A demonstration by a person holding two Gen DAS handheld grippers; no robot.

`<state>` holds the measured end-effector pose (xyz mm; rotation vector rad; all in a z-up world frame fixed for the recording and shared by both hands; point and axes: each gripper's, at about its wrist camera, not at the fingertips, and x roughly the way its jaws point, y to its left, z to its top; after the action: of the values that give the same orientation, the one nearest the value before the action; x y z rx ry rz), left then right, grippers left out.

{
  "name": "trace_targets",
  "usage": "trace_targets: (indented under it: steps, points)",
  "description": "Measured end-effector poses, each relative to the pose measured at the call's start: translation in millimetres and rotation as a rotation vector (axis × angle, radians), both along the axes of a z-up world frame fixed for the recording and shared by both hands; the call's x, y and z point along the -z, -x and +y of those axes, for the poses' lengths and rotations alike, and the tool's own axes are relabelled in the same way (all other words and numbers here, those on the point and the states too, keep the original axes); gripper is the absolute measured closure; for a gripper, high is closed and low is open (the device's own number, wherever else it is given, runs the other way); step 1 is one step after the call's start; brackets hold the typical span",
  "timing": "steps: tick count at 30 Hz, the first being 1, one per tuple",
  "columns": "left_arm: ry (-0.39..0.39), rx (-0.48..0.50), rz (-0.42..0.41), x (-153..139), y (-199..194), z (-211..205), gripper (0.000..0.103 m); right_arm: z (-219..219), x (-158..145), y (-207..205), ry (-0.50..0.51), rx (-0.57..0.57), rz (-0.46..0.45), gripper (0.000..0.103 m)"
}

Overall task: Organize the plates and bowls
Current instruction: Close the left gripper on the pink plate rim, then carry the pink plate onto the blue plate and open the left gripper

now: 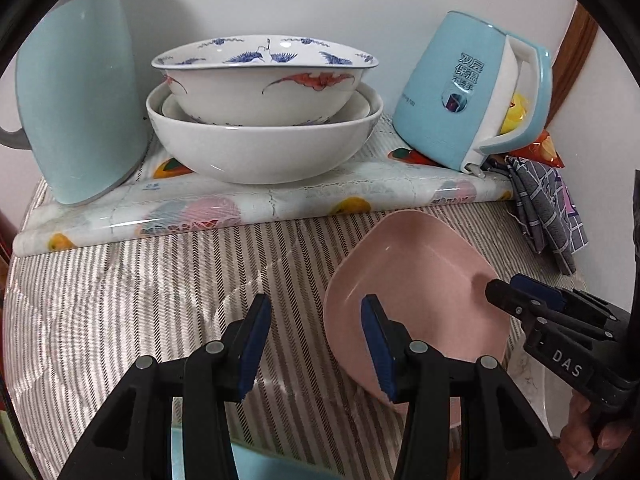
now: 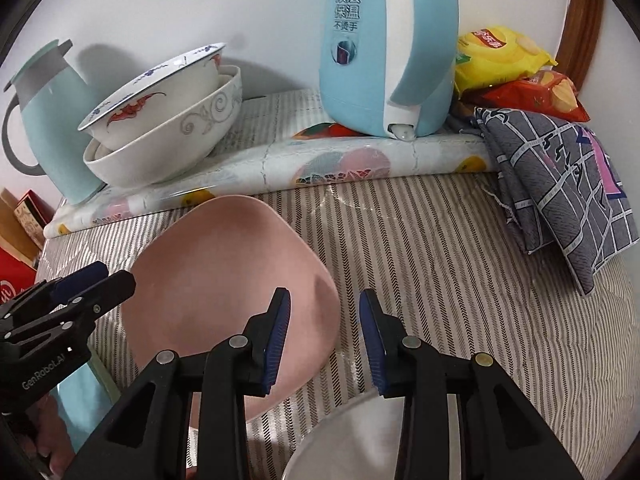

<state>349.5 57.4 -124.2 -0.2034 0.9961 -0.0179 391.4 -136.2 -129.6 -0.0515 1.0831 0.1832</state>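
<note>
A pink square plate (image 1: 420, 288) lies tilted on the striped tablecloth (image 1: 140, 296), between my two grippers; it also shows in the right wrist view (image 2: 224, 280). My left gripper (image 1: 316, 344) is open, its right finger over the plate's left edge. My right gripper (image 2: 324, 340) is open, its left finger over the plate's right edge; it shows at the right of the left wrist view (image 1: 504, 288). A stack of white bowls (image 1: 264, 112), the top one painted blue and red, stands at the back (image 2: 160, 120). A white dish rim (image 2: 344, 436) lies under my right gripper.
A tall pale-blue jug (image 1: 76, 92) stands at the back left and a blue kettle (image 1: 472, 92) at the back right, on a rolled floral mat (image 1: 280, 204). A grey checked cloth (image 2: 560, 192) and snack bags (image 2: 500, 64) lie at the right. A light-blue thing (image 1: 256, 464) lies below.
</note>
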Motion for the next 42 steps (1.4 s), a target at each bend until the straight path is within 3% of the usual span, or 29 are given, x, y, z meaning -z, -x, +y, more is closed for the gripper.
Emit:
trace_targets:
  steps: [5,11,13,18,26,42]
  points:
    - [0.007,0.007,0.005,4,-8,-3,0.061,1,6,-6,0.018,-0.002,0.016,0.069]
    - [0.004,0.034,0.011,11,-15,-14,0.077,5,13,-14,0.043,-0.018,0.056,0.078]
    - [0.014,0.045,0.023,15,-17,-17,0.081,5,16,-17,0.057,-0.015,0.067,0.090]
    - [-0.015,0.045,0.008,15,-17,-19,0.093,3,18,-20,0.042,-0.006,0.062,0.096]
    - [-0.002,0.031,-0.019,4,-11,-11,0.094,-2,10,-12,-0.003,0.000,0.028,0.096]
    - [-0.002,-0.010,-0.079,-35,22,5,0.094,5,-37,23,-0.056,-0.009,-0.070,0.096]
